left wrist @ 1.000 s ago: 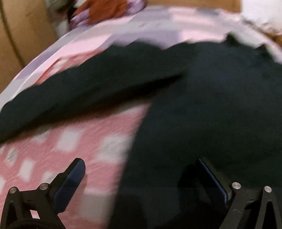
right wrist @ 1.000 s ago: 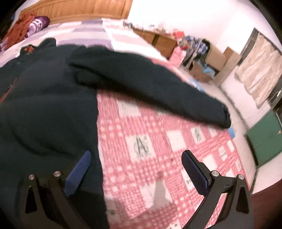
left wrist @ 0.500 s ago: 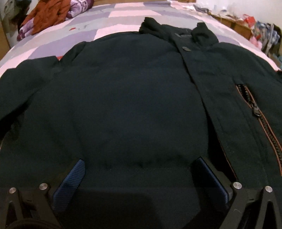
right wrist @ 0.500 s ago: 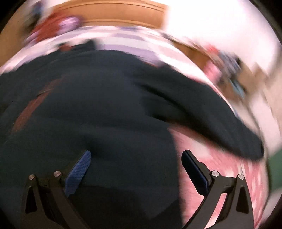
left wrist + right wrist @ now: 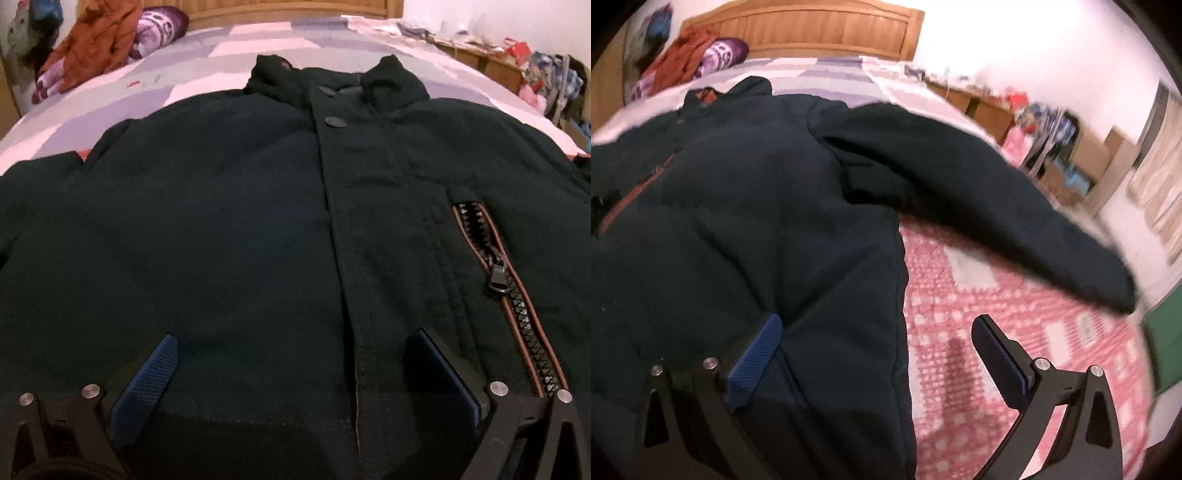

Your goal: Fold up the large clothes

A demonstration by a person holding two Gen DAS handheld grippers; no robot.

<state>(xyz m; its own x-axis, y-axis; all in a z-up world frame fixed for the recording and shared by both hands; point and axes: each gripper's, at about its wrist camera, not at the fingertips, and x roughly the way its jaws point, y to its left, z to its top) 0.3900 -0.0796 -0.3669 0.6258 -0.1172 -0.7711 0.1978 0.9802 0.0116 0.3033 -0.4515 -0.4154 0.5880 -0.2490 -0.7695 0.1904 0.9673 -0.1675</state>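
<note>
A large dark green jacket (image 5: 229, 229) lies flat, front up, on the bed, collar toward the headboard. Its buttoned placket runs down the middle and a zip with orange trim (image 5: 506, 284) sits to the right. My left gripper (image 5: 291, 354) is open, low over the jacket's lower front, holding nothing. In the right wrist view the jacket (image 5: 746, 229) fills the left side and its right sleeve (image 5: 979, 184) stretches out to the right over the sheet. My right gripper (image 5: 879, 339) is open and empty, straddling the jacket's right side edge near the hem.
The bed has a pink checked sheet (image 5: 1015, 332) and a purple and white cover (image 5: 236, 48). Orange and purple clothes (image 5: 110, 44) are piled by the wooden headboard (image 5: 831, 33). Cluttered wooden furniture (image 5: 1045, 122) stands right of the bed.
My left gripper swung from the left sleeve and pink sheet to the jacket's front centre and moved closer. My right gripper swung left over the jacket body, then back to its right edge.
</note>
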